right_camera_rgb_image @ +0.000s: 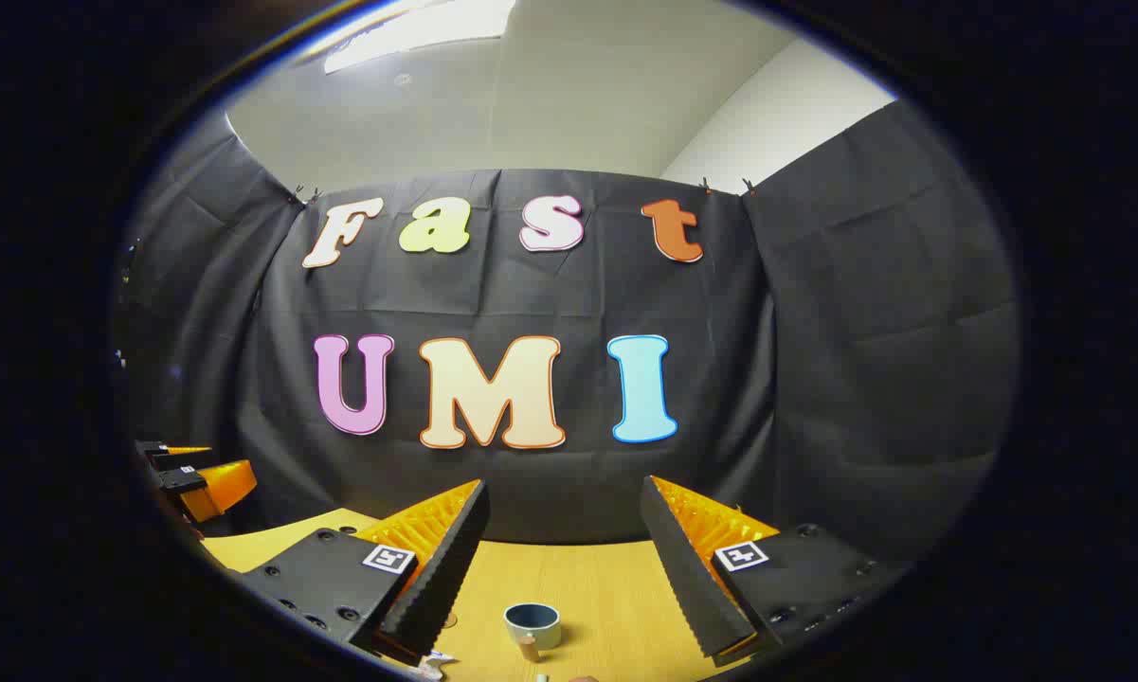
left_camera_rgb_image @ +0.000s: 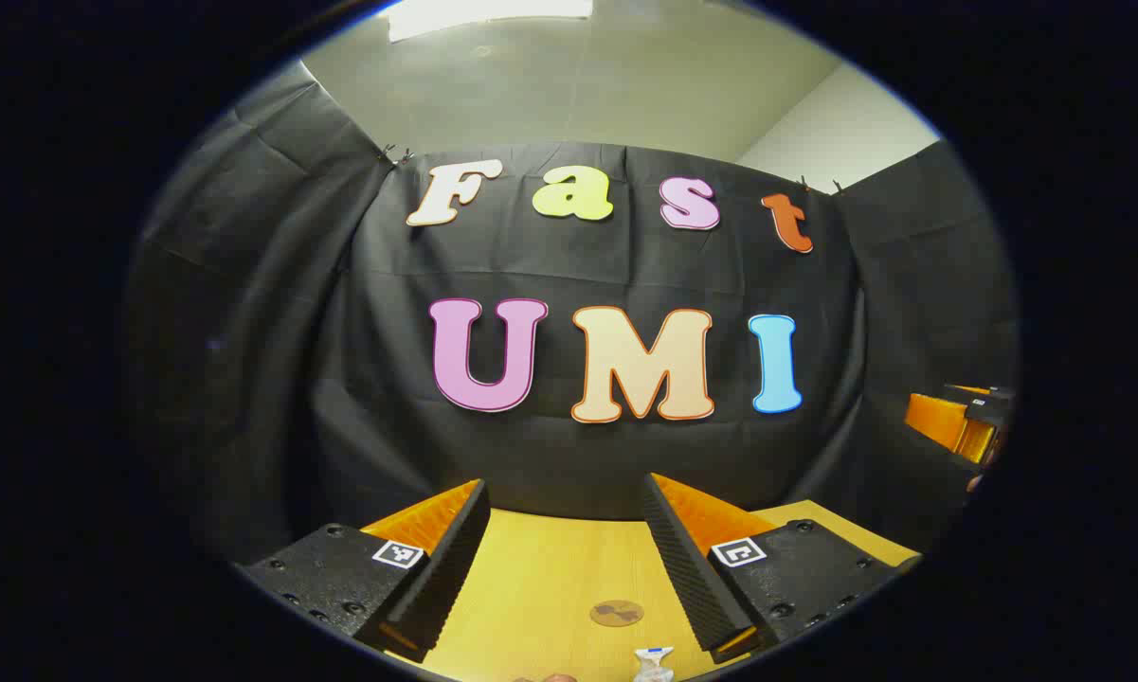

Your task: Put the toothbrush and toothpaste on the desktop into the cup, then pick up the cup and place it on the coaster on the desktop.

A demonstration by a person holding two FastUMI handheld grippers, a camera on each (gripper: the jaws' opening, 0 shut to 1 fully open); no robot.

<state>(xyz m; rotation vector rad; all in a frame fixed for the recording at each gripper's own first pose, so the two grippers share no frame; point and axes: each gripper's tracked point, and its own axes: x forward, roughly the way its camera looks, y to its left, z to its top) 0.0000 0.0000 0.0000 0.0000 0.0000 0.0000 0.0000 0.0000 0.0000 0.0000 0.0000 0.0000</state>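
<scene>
My left gripper is open above the wooden desktop, with nothing between its fingers. Below and between them lies a round brown coaster, and the white and blue end of the toothpaste shows at the bottom edge. My right gripper is also open and holds nothing. Under it on the desktop stands a small blue-grey cup, upright, with a light wooden stub just in front, perhaps the toothbrush's end. A white scrap shows by the left finger.
The booth's black cloth wall closes the table's far side and both flanks. The right gripper shows at the far right of the left gripper view, and the left gripper at the far left of the right gripper view, both raised above the table.
</scene>
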